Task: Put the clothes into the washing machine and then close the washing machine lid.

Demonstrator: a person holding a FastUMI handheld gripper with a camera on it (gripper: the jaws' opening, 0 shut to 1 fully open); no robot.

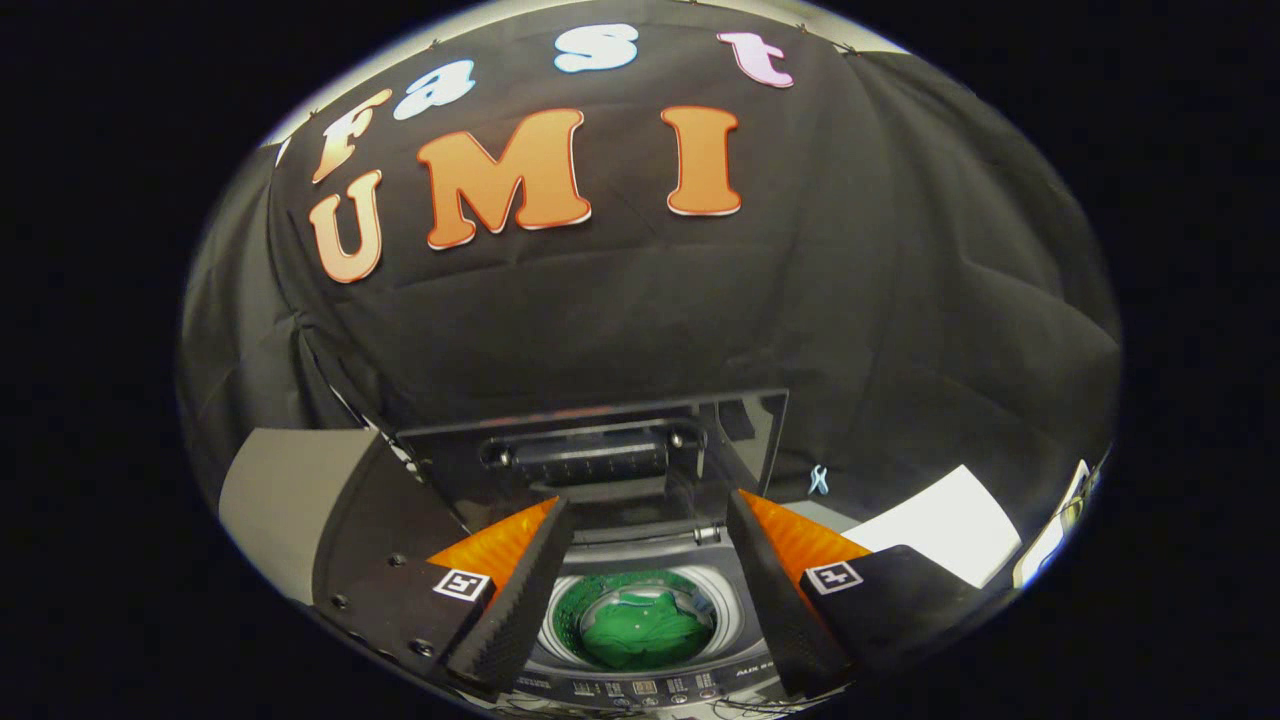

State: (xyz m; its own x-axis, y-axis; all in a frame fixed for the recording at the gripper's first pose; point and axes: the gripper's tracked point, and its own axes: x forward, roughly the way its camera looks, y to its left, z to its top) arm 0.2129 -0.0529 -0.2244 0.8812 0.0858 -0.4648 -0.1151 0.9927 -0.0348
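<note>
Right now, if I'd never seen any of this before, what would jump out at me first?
Probably the green garment lying in the washer's drum, seen between the open claw and empty fingers. Beyond it the dark lid stands raised against the black cloth wall. A white sheet lies off to the right.
</note>
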